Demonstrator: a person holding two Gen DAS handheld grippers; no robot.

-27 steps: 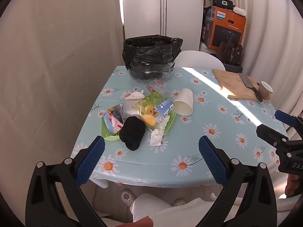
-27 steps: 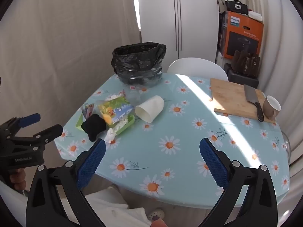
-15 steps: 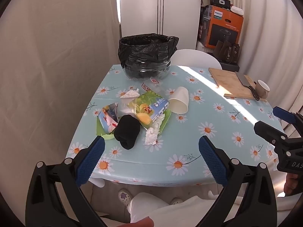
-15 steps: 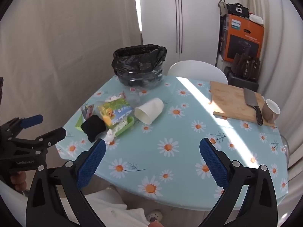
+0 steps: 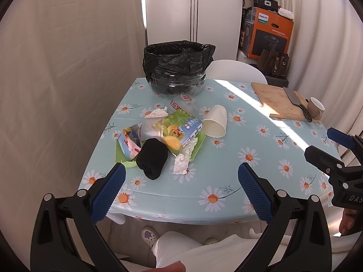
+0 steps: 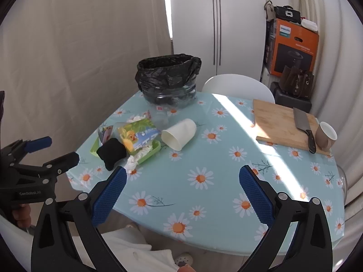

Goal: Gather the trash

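- Both views have shifted a little since the earlier frames: the daisy-print light-blue worktop (image 5: 226, 158) sits slightly differently in frame, while the litter on it lies as before.
- Left tool (image 5: 181, 188) hangs above the near edge, its blue-padded jaws spread wide with nothing between them.
- Right tool (image 6: 182, 188) hovers likewise, jaws fully apart and empty.
- Trash is heaped on a flat green plastic tray (image 5: 199, 139) at the worktop's left: a rolled black sock (image 5: 152, 156), crumpled white tissues (image 5: 181, 161), a colourful snack packet (image 5: 179, 128).
- A white paper cup (image 5: 215, 121) lies on its side just right of the tray.
- A clear bin lined with a black bag (image 5: 178, 68) stands at the far edge.
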